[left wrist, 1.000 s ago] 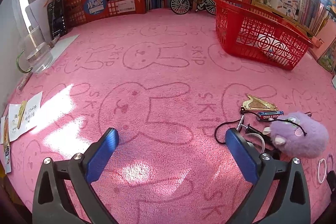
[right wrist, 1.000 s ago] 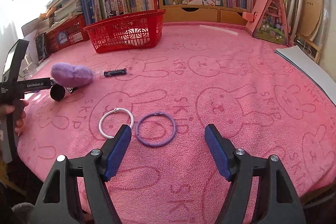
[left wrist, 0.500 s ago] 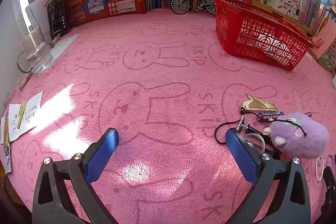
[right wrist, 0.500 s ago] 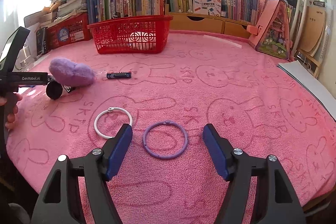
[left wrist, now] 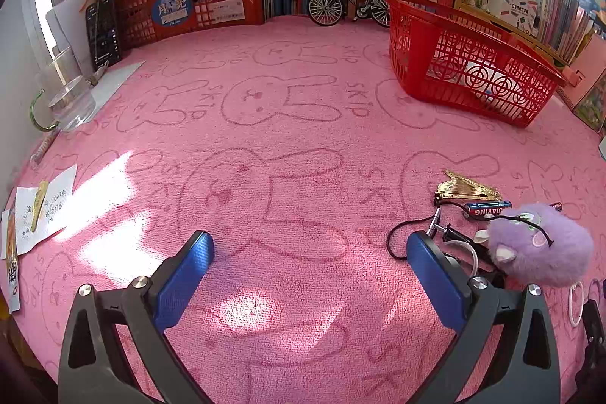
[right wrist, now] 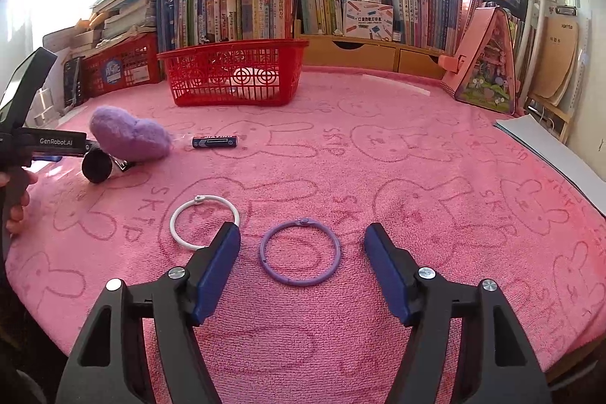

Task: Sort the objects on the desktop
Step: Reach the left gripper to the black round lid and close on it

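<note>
Both grippers spread wide, grasping nothing, over the pink rabbit-print cloth (right wrist: 416,124).
We note the right gripper (right wrist: 302,252) straddling the purple plastic ring (right wrist: 300,253), a white plastic ring (right wrist: 204,222) just beside; the left gripper (left wrist: 308,252) hovers near the fluffy purple plush (left wrist: 541,248), blue battery (left wrist: 486,209) beyond.

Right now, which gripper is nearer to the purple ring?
Right. The right gripper has its open jaws on both sides of the purple ring; the left gripper is far off, beyond the purple plush.
</note>
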The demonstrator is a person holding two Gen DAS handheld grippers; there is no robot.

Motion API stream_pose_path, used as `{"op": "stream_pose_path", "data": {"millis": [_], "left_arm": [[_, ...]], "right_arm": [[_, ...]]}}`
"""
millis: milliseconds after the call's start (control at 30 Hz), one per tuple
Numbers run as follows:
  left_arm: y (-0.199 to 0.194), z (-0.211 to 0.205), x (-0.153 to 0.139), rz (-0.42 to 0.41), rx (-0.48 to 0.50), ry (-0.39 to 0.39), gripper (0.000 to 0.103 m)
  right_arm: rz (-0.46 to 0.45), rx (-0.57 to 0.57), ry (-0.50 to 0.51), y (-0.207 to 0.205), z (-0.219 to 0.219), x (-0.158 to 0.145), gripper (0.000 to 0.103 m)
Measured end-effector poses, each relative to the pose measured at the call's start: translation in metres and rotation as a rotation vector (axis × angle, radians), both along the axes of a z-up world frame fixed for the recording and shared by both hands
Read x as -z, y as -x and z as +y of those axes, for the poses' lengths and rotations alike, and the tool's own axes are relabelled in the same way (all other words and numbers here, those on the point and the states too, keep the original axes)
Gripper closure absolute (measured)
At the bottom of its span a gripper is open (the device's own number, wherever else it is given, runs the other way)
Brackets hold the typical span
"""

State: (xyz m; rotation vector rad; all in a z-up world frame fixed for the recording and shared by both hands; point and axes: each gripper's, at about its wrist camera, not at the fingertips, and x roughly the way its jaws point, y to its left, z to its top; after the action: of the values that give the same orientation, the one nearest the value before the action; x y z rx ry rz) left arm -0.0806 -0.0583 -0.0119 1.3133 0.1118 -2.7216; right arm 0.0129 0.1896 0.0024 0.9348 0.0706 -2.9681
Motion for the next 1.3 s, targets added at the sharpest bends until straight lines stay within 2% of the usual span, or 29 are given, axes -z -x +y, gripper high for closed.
{"op": "stream_pose_path", "data": {"millis": [300,400,500,600,900,967,1033,1067,1300], "left_arm": [[-0.002,-0.001,-0.001,0.004,0.001,-0.005,0.0],[-0.014,-0.002,-0.005,0.033,0.008,-0.053,0.001],[-0.033,-0.001,-0.011,0.083,0.048,-0.119,0.002],[-0.051,0.009,-0.02,0.135,0.102,-0.124,0.002],[-0.083,0.039,-0.022,0.161,0.218,-0.165,0.002],[-0.086,0.044,-0.022,0.169,0.239,-0.163,0.006],[-0.086,0.05,-0.021,0.163,0.268,-0.153,0.027],[-0.085,0.054,-0.021,0.158,0.279,-0.143,0.03],[-0.074,0.07,-0.02,0.167,0.316,-0.124,0.033]], "right_arm": [[-0.025,0.001,-0.002,0.002,0.0,-0.002,0.033],[-0.032,0.0,-0.005,0.002,0.0,-0.002,0.033],[-0.03,-0.001,-0.005,0.002,0.001,-0.002,0.033],[-0.031,-0.001,-0.006,0.002,0.001,-0.002,0.033],[-0.027,-0.004,-0.006,0.001,0.001,-0.002,0.033],[-0.025,-0.004,-0.006,0.001,0.001,-0.002,0.033],[-0.023,-0.004,-0.006,0.001,0.001,-0.002,0.033],[-0.022,-0.005,-0.006,0.001,0.001,-0.002,0.033],[-0.022,-0.005,-0.005,0.001,0.001,-0.001,0.033]]}}
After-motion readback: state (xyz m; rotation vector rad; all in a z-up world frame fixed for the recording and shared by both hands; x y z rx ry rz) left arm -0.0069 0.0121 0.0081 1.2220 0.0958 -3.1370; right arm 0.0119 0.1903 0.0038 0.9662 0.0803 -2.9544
